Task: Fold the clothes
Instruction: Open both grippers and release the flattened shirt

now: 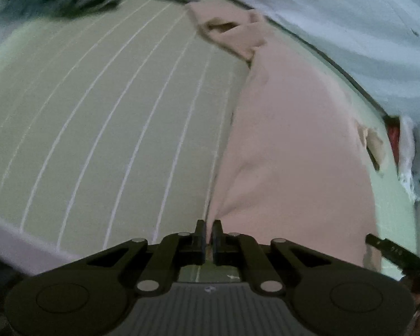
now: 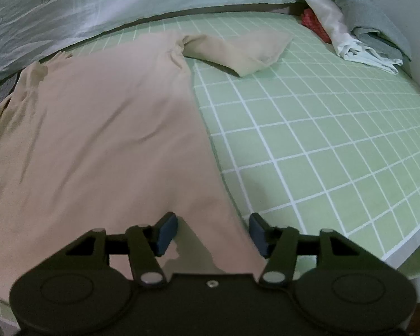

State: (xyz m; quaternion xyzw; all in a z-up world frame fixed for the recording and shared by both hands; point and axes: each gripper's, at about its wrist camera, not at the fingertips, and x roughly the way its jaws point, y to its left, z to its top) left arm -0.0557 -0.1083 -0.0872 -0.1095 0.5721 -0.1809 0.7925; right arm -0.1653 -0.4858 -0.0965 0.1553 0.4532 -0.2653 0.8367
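A pale pink long-sleeved shirt (image 2: 103, 128) lies spread flat on a green checked bed sheet (image 2: 307, 128). One sleeve (image 2: 237, 51) stretches out to the right at the far end. My right gripper (image 2: 212, 229) is open, its jaws astride the shirt's near right hem corner. In the left wrist view the same shirt (image 1: 293, 140) lies to the right, with a sleeve (image 1: 232, 33) at the top. My left gripper (image 1: 209, 232) is shut on the shirt's near left hem corner.
A light blue printed duvet (image 2: 98, 2) lies along the far side of the bed. A pile of grey, white and red clothes (image 2: 349, 28) sits at the far right corner. The sheet's white border and bed edge (image 2: 405, 240) run near right.
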